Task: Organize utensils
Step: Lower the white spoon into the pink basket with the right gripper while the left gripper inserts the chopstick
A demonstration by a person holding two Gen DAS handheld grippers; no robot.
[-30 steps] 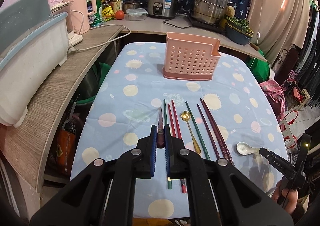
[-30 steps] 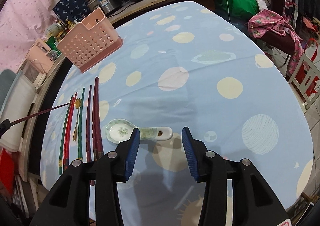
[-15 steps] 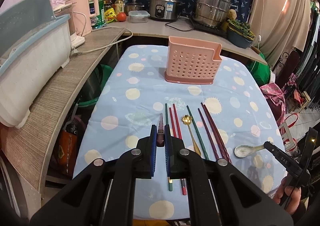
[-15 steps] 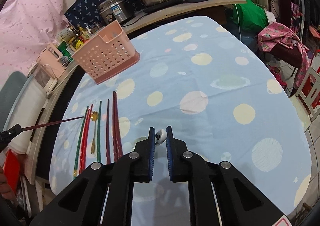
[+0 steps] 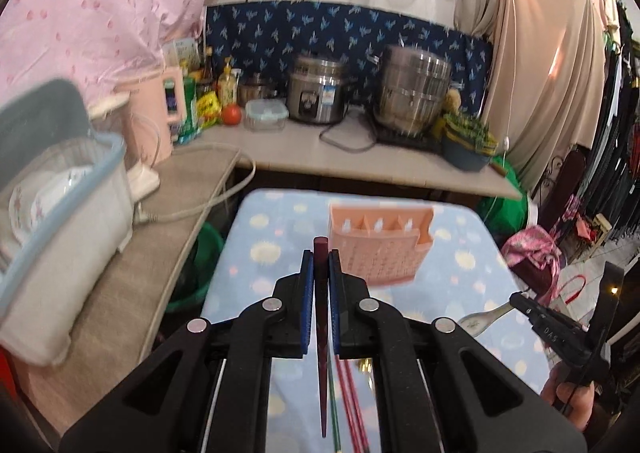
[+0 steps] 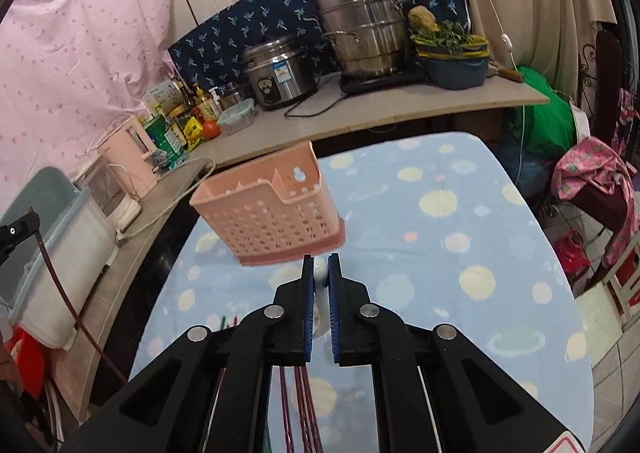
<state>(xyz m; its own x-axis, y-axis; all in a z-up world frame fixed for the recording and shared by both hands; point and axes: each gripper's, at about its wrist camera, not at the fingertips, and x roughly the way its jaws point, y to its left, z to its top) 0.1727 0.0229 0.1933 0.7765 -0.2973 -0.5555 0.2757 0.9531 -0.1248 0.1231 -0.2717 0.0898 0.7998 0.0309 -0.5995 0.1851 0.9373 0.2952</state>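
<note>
My left gripper (image 5: pixel 320 265) is shut on a dark red chopstick (image 5: pixel 321 333) and holds it in the air, thick end forward, short of the pink perforated utensil holder (image 5: pixel 380 249). My right gripper (image 6: pixel 320 273) is shut on the handle of a white ceramic spoon (image 6: pixel 319 293), lifted just in front of the holder (image 6: pixel 272 209). In the left wrist view the spoon (image 5: pixel 480 319) shows at the right, held by the right gripper (image 5: pixel 524 303). Green and red chopsticks (image 5: pixel 348 405) lie on the blue spotted tablecloth (image 6: pixel 460 253) below. Dark red chopsticks (image 6: pixel 300 413) lie under the right gripper.
A counter behind the table carries a rice cooker (image 6: pixel 280 73), a steel steamer pot (image 6: pixel 360 29), a basin of greens (image 6: pixel 452 57) and bottles (image 6: pixel 192 117). A white dish box (image 5: pixel 52 221) and a pink kettle (image 5: pixel 152 121) stand on the left shelf.
Both grippers have risen from the table and moved toward the pink holder. The right gripper closed on the spoon and lifted it. The left still holds its chopstick.
</note>
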